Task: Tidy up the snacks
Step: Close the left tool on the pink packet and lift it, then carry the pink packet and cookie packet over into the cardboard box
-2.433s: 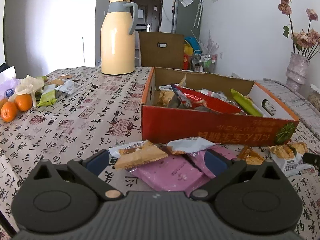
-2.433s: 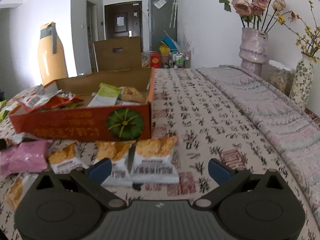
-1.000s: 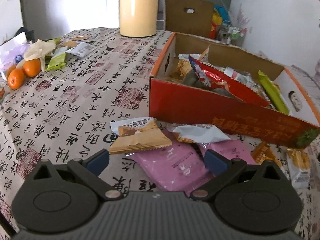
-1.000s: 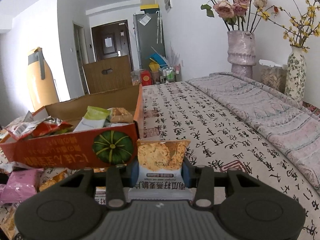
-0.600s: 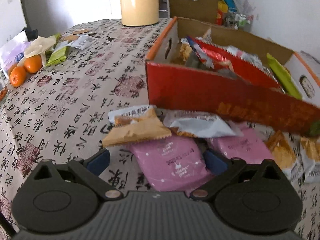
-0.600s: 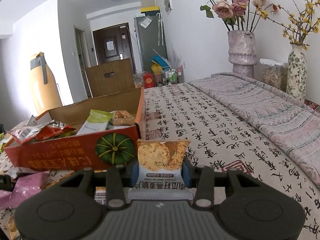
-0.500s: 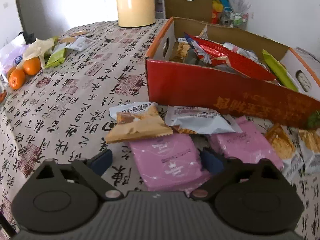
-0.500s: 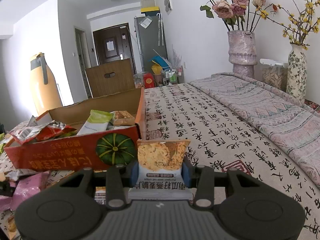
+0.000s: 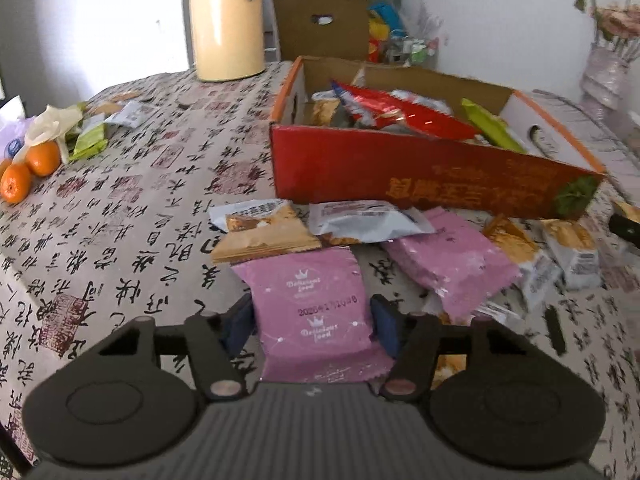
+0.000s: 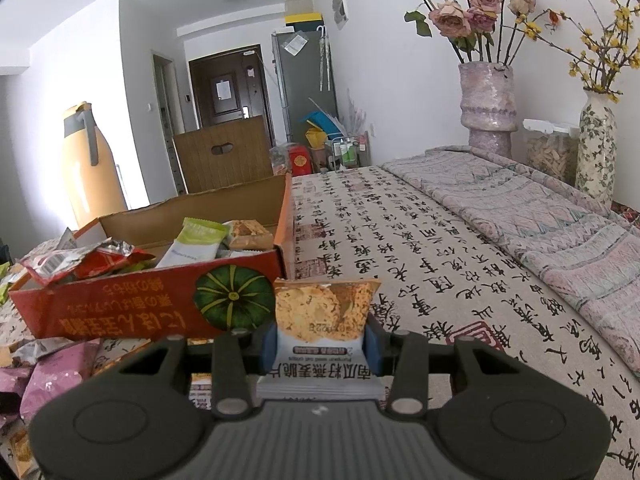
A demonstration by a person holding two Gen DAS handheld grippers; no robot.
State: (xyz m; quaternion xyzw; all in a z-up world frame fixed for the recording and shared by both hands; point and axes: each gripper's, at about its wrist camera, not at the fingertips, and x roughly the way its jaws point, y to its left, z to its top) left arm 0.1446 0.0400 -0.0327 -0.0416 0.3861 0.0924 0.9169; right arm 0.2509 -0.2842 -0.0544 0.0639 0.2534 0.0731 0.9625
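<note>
My left gripper (image 9: 311, 326) is shut on a pink snack packet (image 9: 312, 308) low over the tablecloth, in front of the red cardboard box (image 9: 400, 176) that holds several snacks. A second pink packet (image 9: 448, 264), a tan biscuit packet (image 9: 264, 238) and a silver packet (image 9: 360, 224) lie by the box front. My right gripper (image 10: 320, 346) is shut on a white-and-orange cracker packet (image 10: 324, 320), held above the table just right of the box's pumpkin-printed corner (image 10: 232, 296).
A yellow thermos (image 9: 226, 20) stands behind the box. Oranges (image 9: 28, 168) and small packets lie at the far left. More cracker packets (image 9: 568, 248) lie right of the pink ones. Two flower vases (image 10: 486, 108) stand at the right on a patterned cloth.
My left gripper has closed on the pink packet it straddled. My right gripper, which earlier picked up the cracker packet, holds it in almost the same place.
</note>
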